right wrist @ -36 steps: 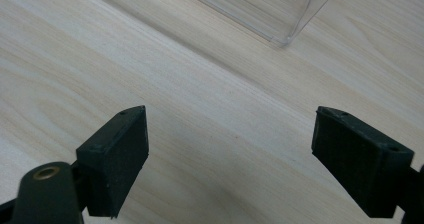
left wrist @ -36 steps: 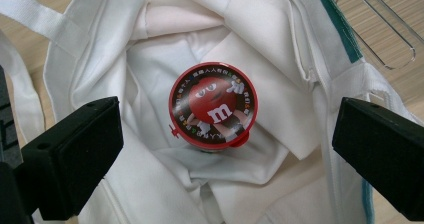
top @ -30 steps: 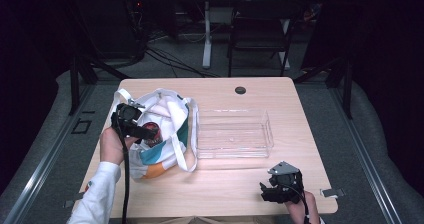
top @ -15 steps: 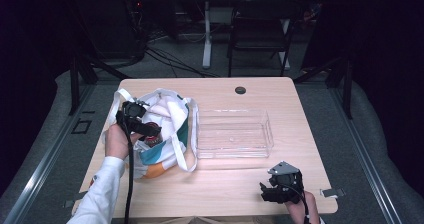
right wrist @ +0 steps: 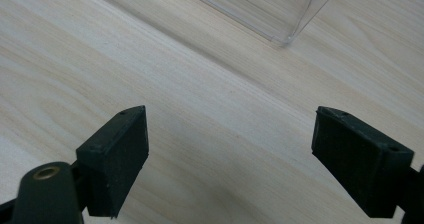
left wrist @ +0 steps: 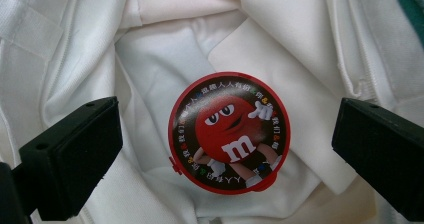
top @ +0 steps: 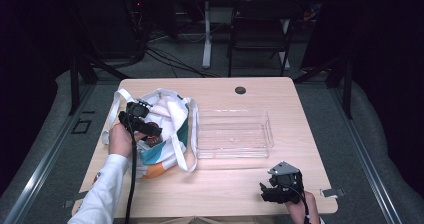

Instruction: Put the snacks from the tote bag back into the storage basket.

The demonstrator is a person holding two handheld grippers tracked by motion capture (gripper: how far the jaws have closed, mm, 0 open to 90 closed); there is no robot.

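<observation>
Jaws of the left gripper (left wrist: 225, 149) stand wide apart inside the white bag (left wrist: 165, 49), holding nothing; the round red tin (left wrist: 228, 132) lies between them, untouched. Right gripper (right wrist: 230, 159) hangs wide open and empty over bare table (right wrist: 200, 109), the clear tray (right wrist: 260, 9) just ahead.

Red round tin (left wrist: 227, 132) (cartoon candy face) lies in a white, teal-and-orange bag (top: 165, 134).

Round tin (left wrist: 228, 132) inside tote bag (top: 172, 115), clear tray (top: 232, 134) just right, both on table (top: 220, 184).
</observation>
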